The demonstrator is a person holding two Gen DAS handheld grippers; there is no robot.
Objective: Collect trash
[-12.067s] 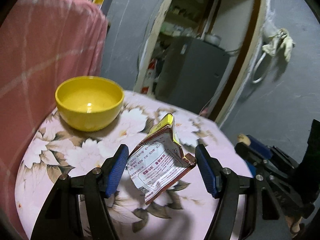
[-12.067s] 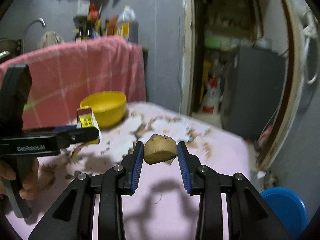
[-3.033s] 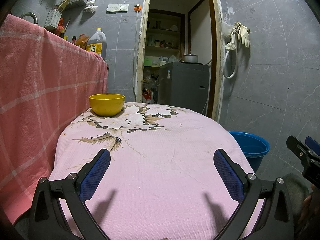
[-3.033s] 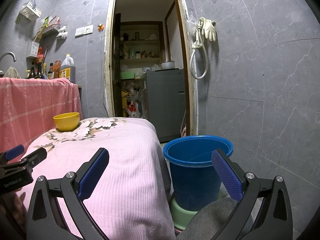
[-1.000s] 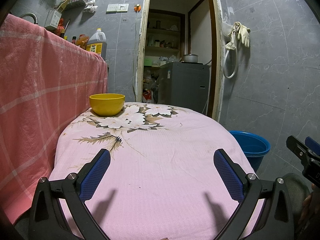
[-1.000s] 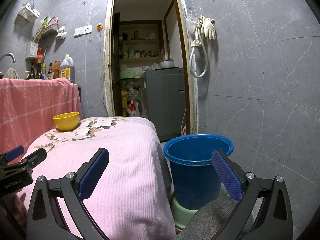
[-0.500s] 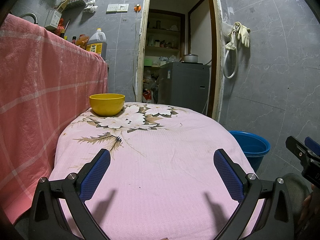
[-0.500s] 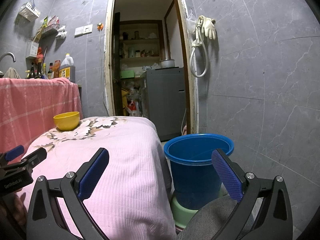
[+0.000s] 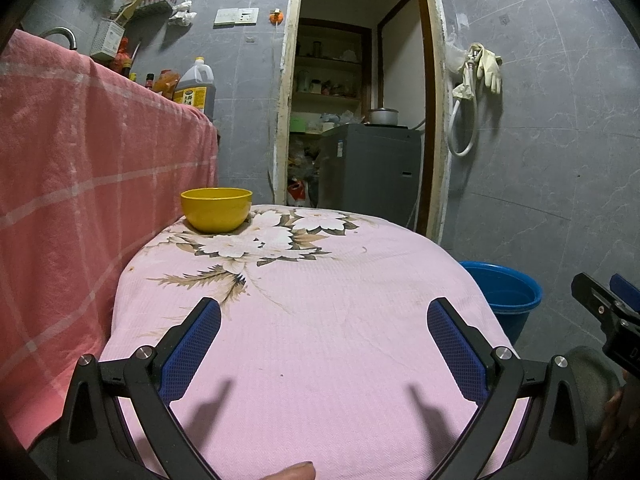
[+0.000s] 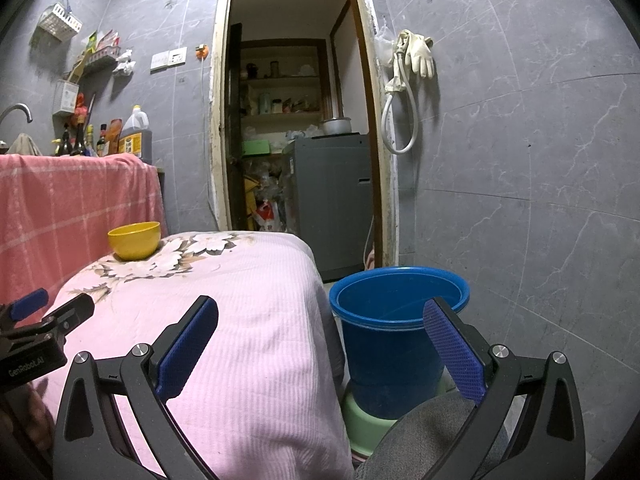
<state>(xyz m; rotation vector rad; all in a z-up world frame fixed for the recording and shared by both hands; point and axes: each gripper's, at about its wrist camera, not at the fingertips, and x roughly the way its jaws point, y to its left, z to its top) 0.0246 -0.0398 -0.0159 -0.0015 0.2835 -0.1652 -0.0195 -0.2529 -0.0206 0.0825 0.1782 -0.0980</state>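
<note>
Grey-tiled kitchen; pink floral tablecloth (image 9: 320, 340) shows no trash, only a yellow plastic bowl (image 9: 216, 209) at the far end. Left gripper (image 9: 324, 344) and right gripper (image 10: 320, 344) both spread, empty. Round blue plastic bucket (image 10: 396, 320) sits just right of the table, nearer the right gripper; its contents are hidden.

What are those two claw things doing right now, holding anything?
Left gripper: jaws wide open, holding nothing, above the table.
Right gripper: jaws wide open, holding nothing.

Dim overhead light, wall glare top right, soft shadows on the tablecloth (image 9: 320, 320), fisheye-bent dark corners.
</note>
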